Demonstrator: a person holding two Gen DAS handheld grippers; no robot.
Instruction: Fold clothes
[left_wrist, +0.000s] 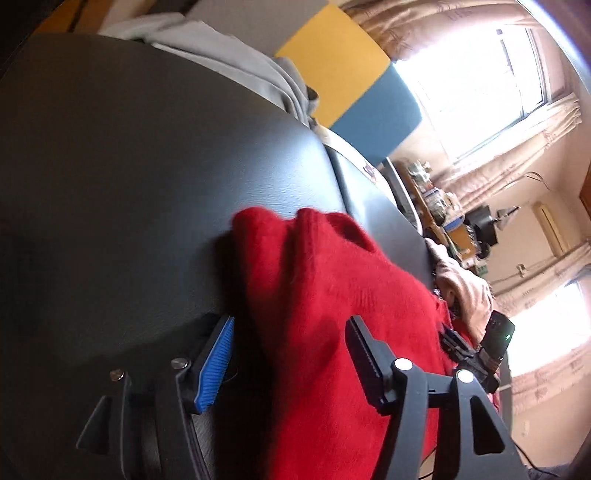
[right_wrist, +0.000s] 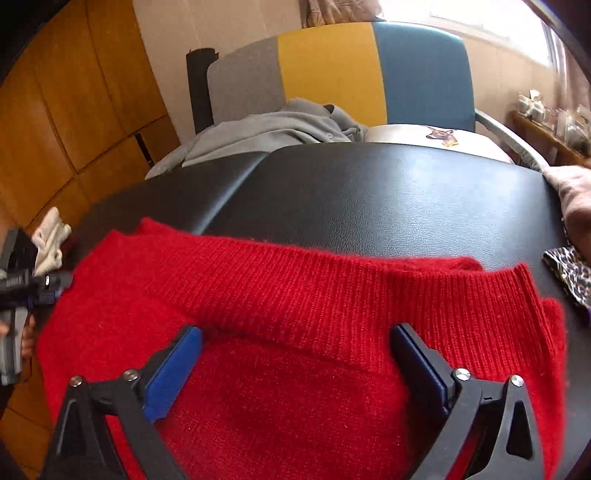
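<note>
A black padded table (left_wrist: 147, 166) fills most of the left wrist view, with a grey garment (left_wrist: 236, 59) heaped past its far edge, a yellow and blue panel (left_wrist: 351, 74) behind that, and bright curtained windows (left_wrist: 480, 74) on the right. A red sweater (left_wrist: 332, 295) lies bunched on the table, running from mid-frame down between the fingers of the left gripper (left_wrist: 291, 350), whose jaws stand wide apart with the knit between them but not pinched. Past the sweater's right edge the right gripper (left_wrist: 458, 345) shows small, next to a beige cloth (left_wrist: 465, 284); its jaws cannot be read from here. In the right wrist view the same table (right_wrist: 369, 192) stretches ahead, wooden panels (right_wrist: 74, 110) on the left, the grey garment (right_wrist: 277, 129) and a white pillow (right_wrist: 424, 136) at the far edge. The sweater (right_wrist: 295, 295) is spread across the near part of the table, its ribbed hem (right_wrist: 332, 280) folded over the body. The right gripper (right_wrist: 295, 354) sits over it with jaws wide apart, blue pads (right_wrist: 173, 369) either side of the fold. The left gripper (right_wrist: 51, 288) touches the sweater's left edge. A leopard-print cloth (right_wrist: 569, 273) lies at right.
</note>
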